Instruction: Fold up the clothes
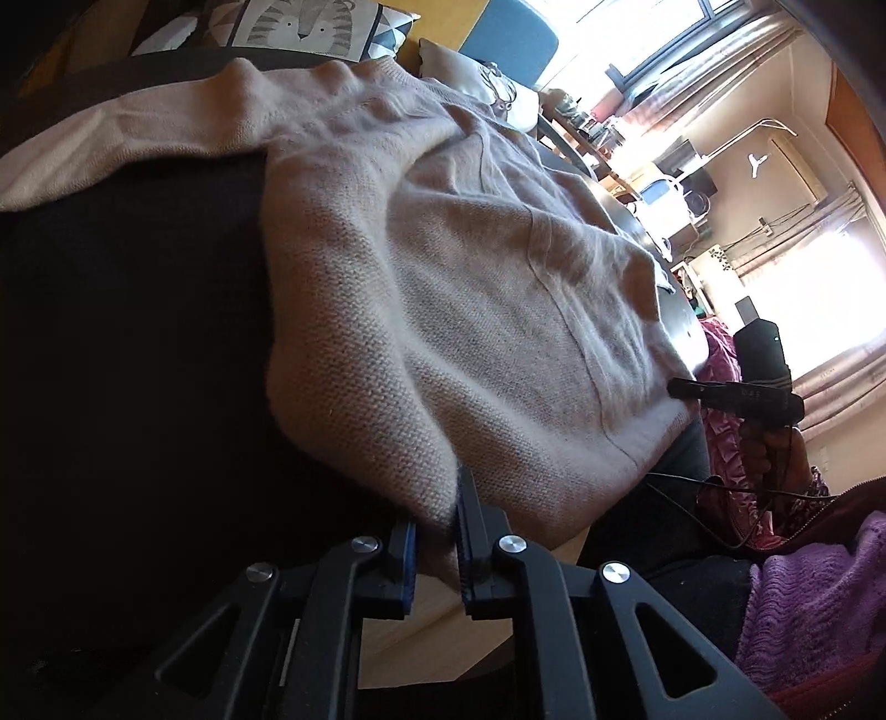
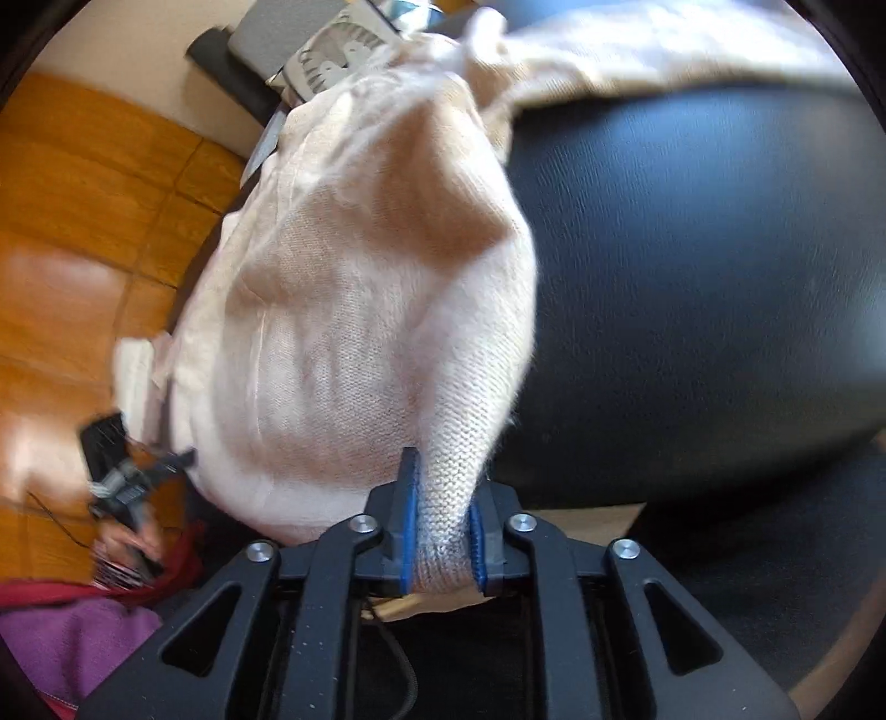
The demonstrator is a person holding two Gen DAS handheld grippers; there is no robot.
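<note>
Sweater: pale pink knit sweater [image 1: 443, 288] spread over a dark padded surface [image 1: 138, 332], hem end nearest both cameras, one sleeve [image 1: 111, 144] trailing off to the far left in the left wrist view.
Left gripper: left gripper [image 1: 437, 531] at the near hem corner; a fold of knit sits between the blue pads [image 1: 464, 548]; pads look to press on it, small gap visible lower down.
Right gripper: right gripper [image 2: 443, 531] pinching a bunched corner of the sweater [image 2: 360, 310]; knit fills the space between both blue pads [image 2: 408, 526], fabric squeezed and darkened there.
Right gripper, other view: seen from the left wrist at the far hem corner [image 1: 686, 387], held in a hand [image 1: 775, 454]; fingertips at the sweater edge, grip not clear from here.
Left gripper, other view: small and blurred at the left edge [image 2: 166, 465], beside the hem.
Surface: black, smooth, rounded seat-like cushion [image 2: 692, 277]; wooden edge [image 1: 443, 620] below it.
Floor: orange-brown tiles [image 2: 83, 194].
Background: cushion with animal print [image 1: 299, 25], bright window [image 1: 664, 33], curtains.
Person: purple knit garment [image 1: 819, 598] at lower right.
</note>
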